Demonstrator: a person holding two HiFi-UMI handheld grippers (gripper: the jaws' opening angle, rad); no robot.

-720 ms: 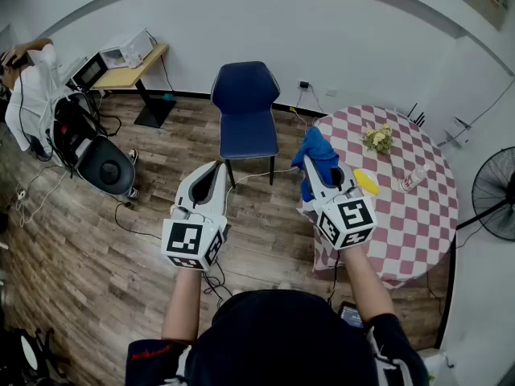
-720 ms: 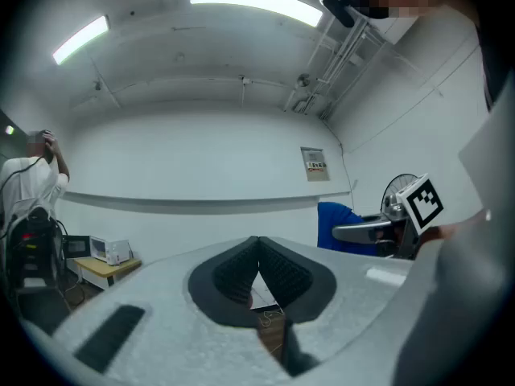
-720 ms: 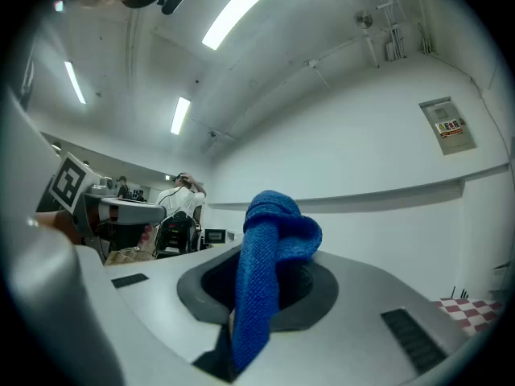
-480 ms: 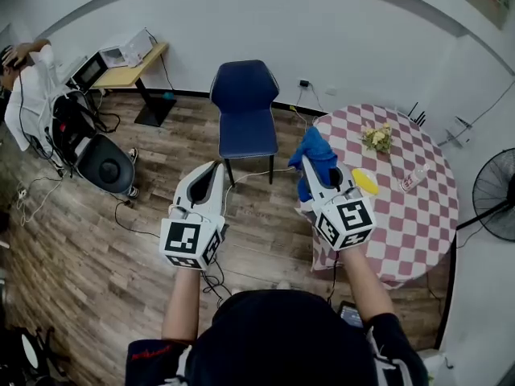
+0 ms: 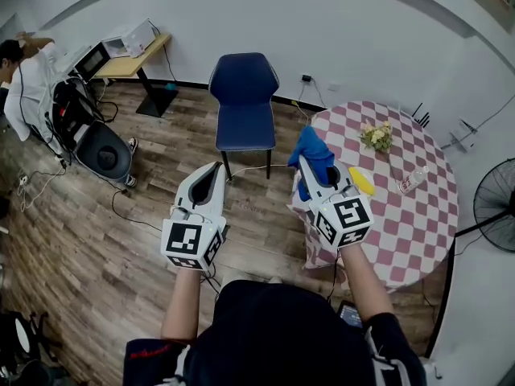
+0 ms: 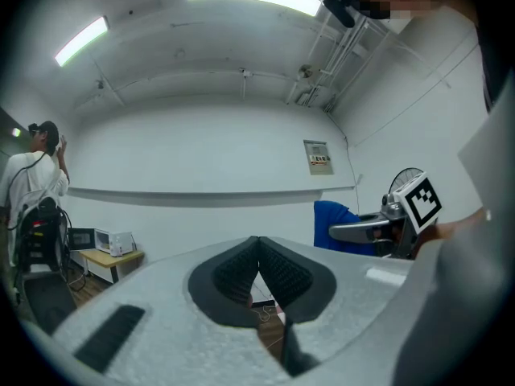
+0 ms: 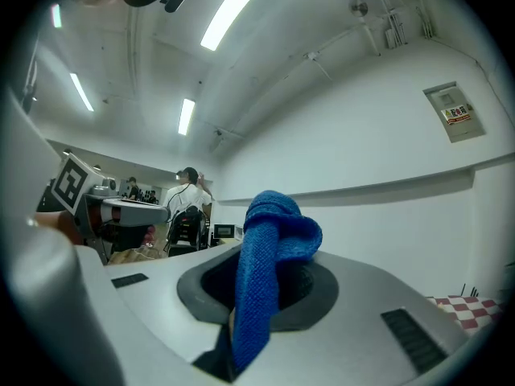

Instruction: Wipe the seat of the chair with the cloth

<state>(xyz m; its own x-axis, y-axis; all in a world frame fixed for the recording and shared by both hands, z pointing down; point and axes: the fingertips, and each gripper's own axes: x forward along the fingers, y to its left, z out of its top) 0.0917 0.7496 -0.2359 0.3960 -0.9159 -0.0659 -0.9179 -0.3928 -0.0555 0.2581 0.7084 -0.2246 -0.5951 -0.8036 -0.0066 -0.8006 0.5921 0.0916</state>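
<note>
A dark blue chair (image 5: 244,103) stands by the far wall, its seat (image 5: 245,128) bare. The blue cloth (image 5: 314,156) is bunched in my right gripper (image 5: 310,167), which is shut on it and held level at the round table's left edge; in the right gripper view the cloth (image 7: 265,272) hangs between the jaws. My left gripper (image 5: 211,177) is shut with nothing in it, level above the wooden floor in front of the chair. In the left gripper view its pads (image 6: 259,270) meet.
A round table with a pink checked cloth (image 5: 402,223) holds flowers (image 5: 376,137), a yellow thing (image 5: 364,180) and a bottle (image 5: 410,180). A fan (image 5: 495,205) stands at right. At left are a desk (image 5: 129,61), a black chair (image 5: 100,153), a person (image 5: 24,83) and floor cables (image 5: 129,215).
Both grippers have stayed nearly where they were, the right still gripping the cloth. The head view has shifted a little, so the chair and table sit slightly higher and further left.
</note>
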